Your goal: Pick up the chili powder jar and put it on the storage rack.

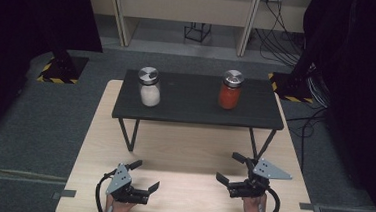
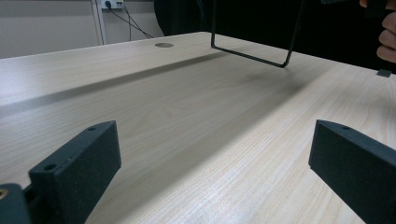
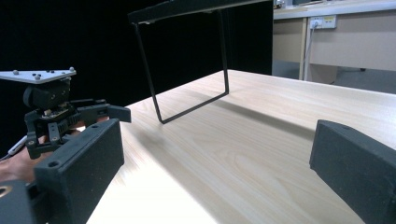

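Observation:
Two lidded glass jars stand on a low black shelf (image 1: 190,113) at the far side of the wooden table: one with white contents (image 1: 149,87) on the left, one with red contents (image 1: 230,90) on the right. My left gripper (image 1: 145,175) rests low over the table's near left, open and holding nothing. On the near right my right gripper (image 1: 229,168) is open too. In the left gripper view the gripper (image 2: 210,158) has bare wood between its wide jaws. The right gripper view has the same for its gripper (image 3: 215,154), with the left gripper (image 3: 93,113) off to the side.
The shelf stands on thin black wire legs (image 2: 252,51) (image 3: 191,105) with bare light wood table (image 1: 188,151) beneath and in front. Grey carpet surrounds the table. Cables (image 1: 281,37) and desks lie at the back; dark curtains hang at both sides.

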Demonstrator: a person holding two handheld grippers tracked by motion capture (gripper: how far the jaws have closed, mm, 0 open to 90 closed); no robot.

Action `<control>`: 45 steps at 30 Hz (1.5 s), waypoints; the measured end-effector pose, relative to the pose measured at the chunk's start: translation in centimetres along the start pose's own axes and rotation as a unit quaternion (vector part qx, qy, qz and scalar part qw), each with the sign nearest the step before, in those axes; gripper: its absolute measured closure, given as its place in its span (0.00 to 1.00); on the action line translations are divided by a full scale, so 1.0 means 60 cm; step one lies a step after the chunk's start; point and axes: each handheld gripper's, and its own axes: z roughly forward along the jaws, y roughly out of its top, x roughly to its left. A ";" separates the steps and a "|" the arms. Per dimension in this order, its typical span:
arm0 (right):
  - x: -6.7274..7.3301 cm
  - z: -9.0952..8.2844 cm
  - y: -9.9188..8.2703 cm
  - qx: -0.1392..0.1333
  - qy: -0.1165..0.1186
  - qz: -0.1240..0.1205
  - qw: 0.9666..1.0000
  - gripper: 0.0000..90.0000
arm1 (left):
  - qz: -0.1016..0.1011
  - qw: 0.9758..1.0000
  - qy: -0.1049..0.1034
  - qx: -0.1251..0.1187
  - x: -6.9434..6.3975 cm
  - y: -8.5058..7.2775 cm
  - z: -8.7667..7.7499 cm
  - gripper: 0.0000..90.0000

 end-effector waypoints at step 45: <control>0.014 0.020 -0.030 0.060 -0.023 -0.010 0.998 0.03 | -0.004 1.000 -0.002 0.003 0.002 0.002 0.003 0.02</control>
